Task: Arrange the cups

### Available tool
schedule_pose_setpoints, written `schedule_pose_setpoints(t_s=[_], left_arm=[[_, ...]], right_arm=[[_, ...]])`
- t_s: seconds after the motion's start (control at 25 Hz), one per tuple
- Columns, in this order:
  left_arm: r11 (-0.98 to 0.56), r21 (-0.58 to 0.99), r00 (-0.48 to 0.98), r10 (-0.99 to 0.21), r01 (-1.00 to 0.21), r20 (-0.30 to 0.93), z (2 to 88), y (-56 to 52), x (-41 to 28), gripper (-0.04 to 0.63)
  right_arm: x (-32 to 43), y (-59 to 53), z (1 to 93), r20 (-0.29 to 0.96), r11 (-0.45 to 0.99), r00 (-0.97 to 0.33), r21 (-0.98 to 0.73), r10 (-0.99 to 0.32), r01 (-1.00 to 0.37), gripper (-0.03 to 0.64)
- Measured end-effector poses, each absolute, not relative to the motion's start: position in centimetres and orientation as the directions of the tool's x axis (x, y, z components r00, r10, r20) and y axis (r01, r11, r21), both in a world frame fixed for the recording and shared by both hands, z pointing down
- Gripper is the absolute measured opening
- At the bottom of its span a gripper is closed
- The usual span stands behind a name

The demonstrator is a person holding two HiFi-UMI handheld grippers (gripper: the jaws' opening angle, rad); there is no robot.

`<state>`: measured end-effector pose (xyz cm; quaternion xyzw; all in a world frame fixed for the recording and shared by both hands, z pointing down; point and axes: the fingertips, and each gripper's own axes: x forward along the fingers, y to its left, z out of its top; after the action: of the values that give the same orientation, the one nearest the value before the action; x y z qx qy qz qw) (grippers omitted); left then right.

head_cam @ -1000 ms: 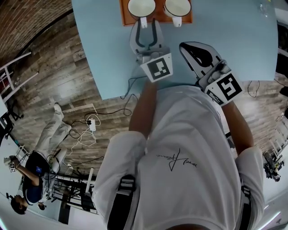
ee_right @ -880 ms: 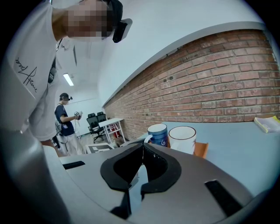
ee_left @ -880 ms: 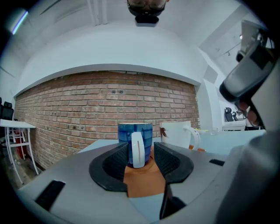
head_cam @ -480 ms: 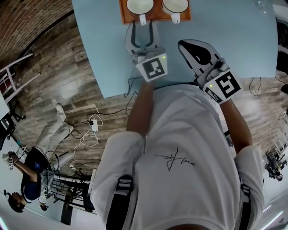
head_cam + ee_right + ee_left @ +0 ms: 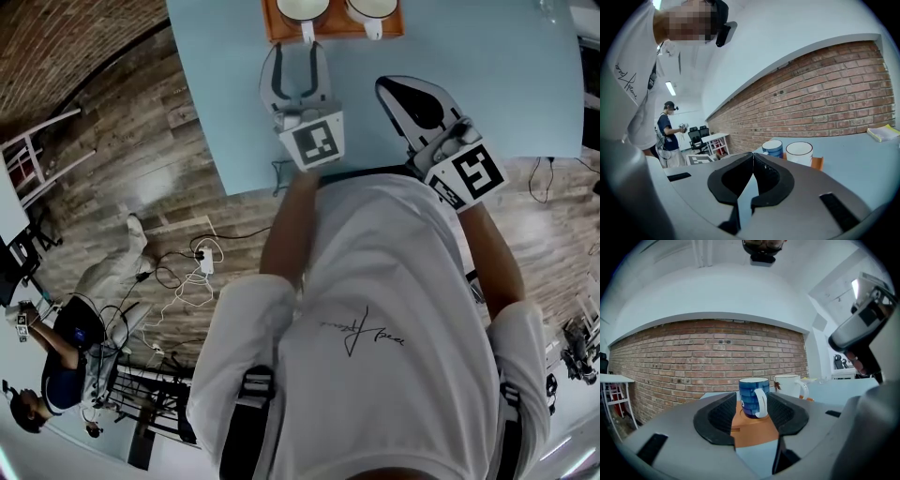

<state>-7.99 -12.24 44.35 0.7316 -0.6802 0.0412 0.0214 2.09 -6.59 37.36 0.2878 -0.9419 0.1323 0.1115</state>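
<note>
Left gripper [image 5: 297, 49]: jaws spread wide, having just been opening, with nothing pinched. You hold it level and low over the table [image 5: 487, 75], mouth squared on the white handle of the blue cup [image 5: 752, 401]. That cup stands upright on the left spot of the orange tray [image 5: 272, 23], handle turned toward you. The handle sits at the jaw mouth, clear of both pads. This reads as either a let-go or a line-up for a grip; the pictures do not settle which. The white cup [image 5: 790, 385] stands just beside it on the same tray, to its right, handle also roughly toward you. Right gripper [image 5: 752, 157]: clenched on nothing, near the table's near edge, apart from the tray, probably parked there to keep clear of the cups.
</note>
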Motion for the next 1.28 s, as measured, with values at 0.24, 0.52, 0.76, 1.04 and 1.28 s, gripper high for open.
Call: schedule_pose_setpoints(t_s=[0.24,0.52,0.76,1.04,1.28], left_arm=[[-0.12,-0.012,0.118,-0.988,-0.993,0.102,44.4,-11.4,-8.1,0.189],[-0.151,0.019,0.152,-0.986,-0.988,0.066,42.2,-8.9,-8.4,0.142],[-0.202,0.017,0.203,-0.974,-0.979,0.101,41.0,-7.3,-8.4,0.012],[-0.292,0.089,0.3,-0.948,-0.952,0.107,39.1,-6.2,-7.7,0.008],[-0.343,0.11,0.355,-0.927,-0.933,0.117,38.2,-5.5,-7.2,0.008]], right_arm=[[1.7,-5.5,37.1,0.272,0.788,-0.799,-0.179,-0.536,-0.59,0.021],[1.4,-4.5,36.6,0.254,0.768,-0.777,-0.158,-0.576,-0.621,0.021],[1.2,-4.3,36.0,0.236,0.735,-0.746,-0.15,-0.623,-0.661,0.021],[1.6,-4.3,35.4,0.221,0.688,-0.706,-0.162,-0.673,-0.707,0.02],[2.0,-4.3,34.9,0.235,0.656,-0.676,-0.166,-0.699,-0.736,0.02]])
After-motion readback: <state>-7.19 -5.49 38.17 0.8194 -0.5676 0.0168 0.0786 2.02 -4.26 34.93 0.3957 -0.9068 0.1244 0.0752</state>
